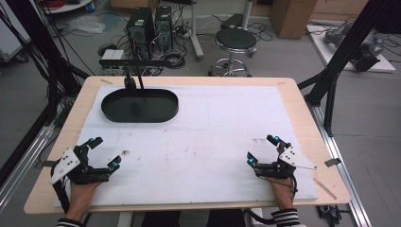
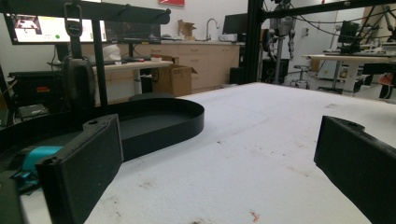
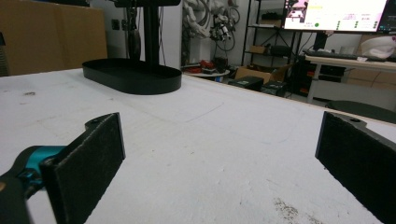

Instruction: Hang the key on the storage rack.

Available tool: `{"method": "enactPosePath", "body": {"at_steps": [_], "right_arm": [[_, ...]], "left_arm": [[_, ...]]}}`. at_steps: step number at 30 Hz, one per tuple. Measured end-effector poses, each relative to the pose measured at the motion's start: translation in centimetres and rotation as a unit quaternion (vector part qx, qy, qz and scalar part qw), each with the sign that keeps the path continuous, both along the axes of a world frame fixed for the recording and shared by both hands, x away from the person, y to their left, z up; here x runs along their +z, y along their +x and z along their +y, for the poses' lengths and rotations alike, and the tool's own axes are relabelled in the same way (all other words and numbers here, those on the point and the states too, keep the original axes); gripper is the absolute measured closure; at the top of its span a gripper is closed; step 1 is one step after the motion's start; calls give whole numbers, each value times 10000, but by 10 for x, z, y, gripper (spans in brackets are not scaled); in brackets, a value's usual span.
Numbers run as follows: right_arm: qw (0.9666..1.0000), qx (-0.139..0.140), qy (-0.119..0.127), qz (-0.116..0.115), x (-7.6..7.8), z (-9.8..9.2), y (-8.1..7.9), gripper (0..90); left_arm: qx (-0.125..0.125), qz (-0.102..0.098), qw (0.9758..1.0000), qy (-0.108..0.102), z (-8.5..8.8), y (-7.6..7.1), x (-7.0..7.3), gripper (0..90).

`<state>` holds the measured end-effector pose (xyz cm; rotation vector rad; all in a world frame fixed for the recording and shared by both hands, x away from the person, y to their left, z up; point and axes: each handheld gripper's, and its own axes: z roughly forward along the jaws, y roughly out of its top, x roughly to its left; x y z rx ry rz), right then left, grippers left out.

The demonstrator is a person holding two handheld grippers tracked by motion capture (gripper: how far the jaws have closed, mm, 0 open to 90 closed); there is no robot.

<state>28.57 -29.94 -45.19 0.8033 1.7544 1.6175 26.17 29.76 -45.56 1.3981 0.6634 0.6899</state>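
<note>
A white mat covers the wooden table [image 1: 302, 118]. Near left, the left claw [image 1: 105, 152] rests spread wide; near right, the right claw [image 1: 261, 149] likewise. Far left, a black oval tray [image 1: 140, 105] lies empty, long axis left-right.

Left gripper [image 1: 105, 152]: lower left of the high view, held in the person's left hand [image 1: 84, 188], which enters from the bottom edge. Jaws spread wide apart, nothing between them, pointing toward the upper right of the frame. In the left gripper view the two black jaws stand at the far left and far right edges, gap bare

Right gripper [image 1: 261, 149]: lower right of the high view, held in the right hand [image 1: 283, 188], striped sleeve [image 1: 282, 217] at the bottom edge. Jaws spread wide, nothing held, pointing to the upper left. Right gripper view agrees: jaws far apart, gap bare

Grippers well apart from each other
</note>
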Motion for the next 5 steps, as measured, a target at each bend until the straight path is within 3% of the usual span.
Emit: {"method": "enactPosePath", "body": {"at_steps": [5], "right_arm": [[10000,-1,-46,-43,0,0,0,3]], "left_arm": [[-3,-2,10000,-31,1,0,0,17]]}}
